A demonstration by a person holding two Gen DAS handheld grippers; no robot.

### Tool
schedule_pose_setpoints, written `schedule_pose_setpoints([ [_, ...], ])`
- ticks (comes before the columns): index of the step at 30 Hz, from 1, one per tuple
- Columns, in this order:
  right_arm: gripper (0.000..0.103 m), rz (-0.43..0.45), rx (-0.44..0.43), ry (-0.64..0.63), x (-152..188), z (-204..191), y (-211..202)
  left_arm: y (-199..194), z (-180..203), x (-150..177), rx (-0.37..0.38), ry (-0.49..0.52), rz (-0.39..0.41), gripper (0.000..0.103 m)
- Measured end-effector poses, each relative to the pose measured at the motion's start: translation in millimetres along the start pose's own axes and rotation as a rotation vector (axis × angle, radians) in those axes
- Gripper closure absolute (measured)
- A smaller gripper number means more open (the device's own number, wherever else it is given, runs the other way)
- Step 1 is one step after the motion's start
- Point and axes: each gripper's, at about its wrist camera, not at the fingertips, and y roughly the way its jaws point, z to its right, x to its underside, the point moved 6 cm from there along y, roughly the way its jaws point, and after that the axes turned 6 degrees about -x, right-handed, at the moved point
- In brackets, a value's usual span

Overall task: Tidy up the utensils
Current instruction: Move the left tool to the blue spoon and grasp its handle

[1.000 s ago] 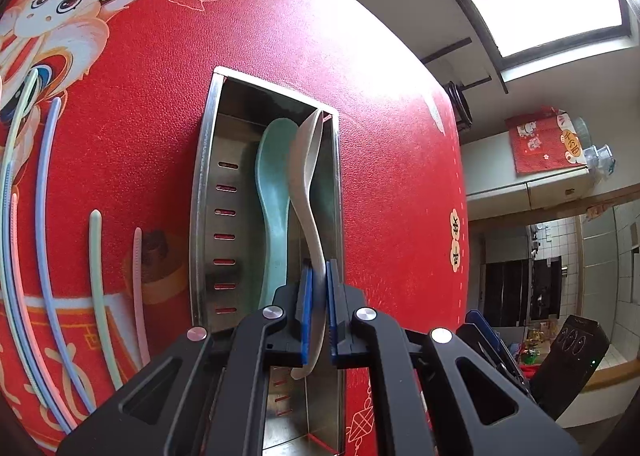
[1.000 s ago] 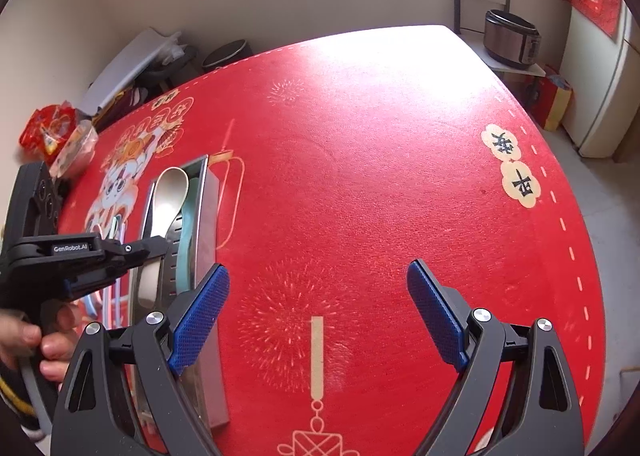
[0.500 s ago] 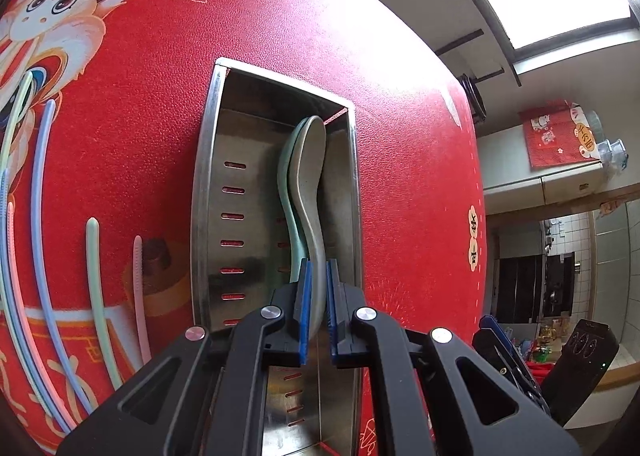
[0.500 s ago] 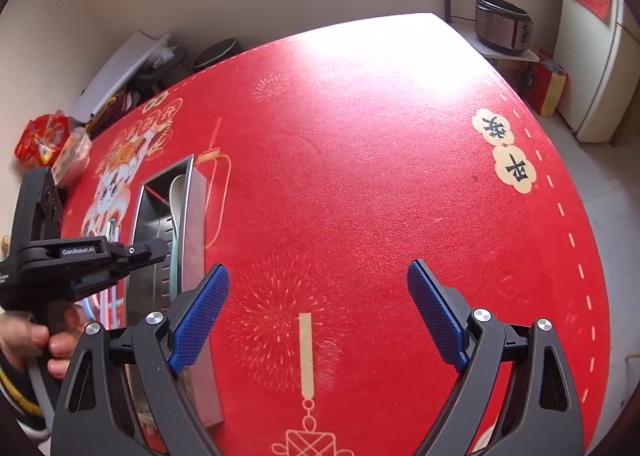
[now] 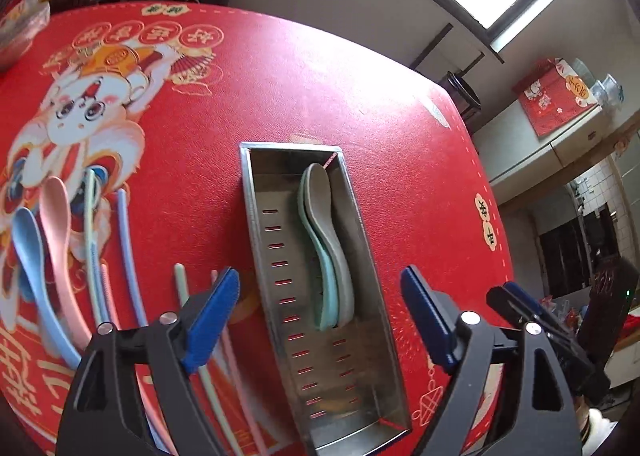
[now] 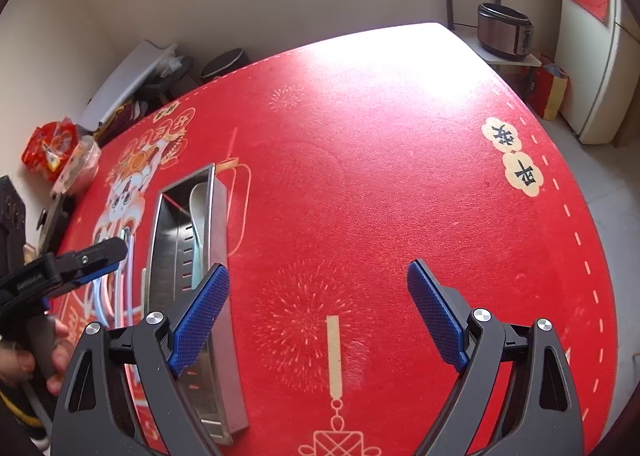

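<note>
We see a kitchen with a window behind and a red printed cloth (image 5: 280,104) covering the counter. A steel tray (image 5: 256,240) with slotted walls lies lengthwise on it. Inside the tray a grey spoon (image 5: 332,232) rests nested on a mint spoon (image 5: 325,296), bowls toward the far end, both against the tray's right wall. Left tongs (image 5: 320,320) hover above the tray's near half, blue pads wide apart, holding nothing; the spoon handles end between and just ahead of the pads, not touching them. To the left of the tray on the cloth we see a blue spoon (image 5: 28,256), a pink spoon (image 5: 60,240) and several pastel chopsticks (image 5: 128,256), partly under the left pad. Right tongs (image 6: 318,314) also gape wide, empty, over bare cloth to the right of the tray; their left pad overlaps the tray's right wall in view, and we cannot tell if it touches. In the right wrist view the left tongs show at the left edge, gripped by a hand (image 6: 24,360).
</note>
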Motion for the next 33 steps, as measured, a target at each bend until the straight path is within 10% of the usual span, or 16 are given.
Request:
schedule_pose_setpoints([
  [17, 0.016, -0.003, 0.020, -0.105, 17.4, -86.4, 14.7, -72.3, -149.0, 48.7, -0.351, -0.012, 0.115, 0.006],
  [33, 0.014, 0.026, 0.073, -0.050, 27.4, -90.4, 10.5, -36.1, -226.2, 78.1, -0.304, -0.198, -0.031, 0.006],
])
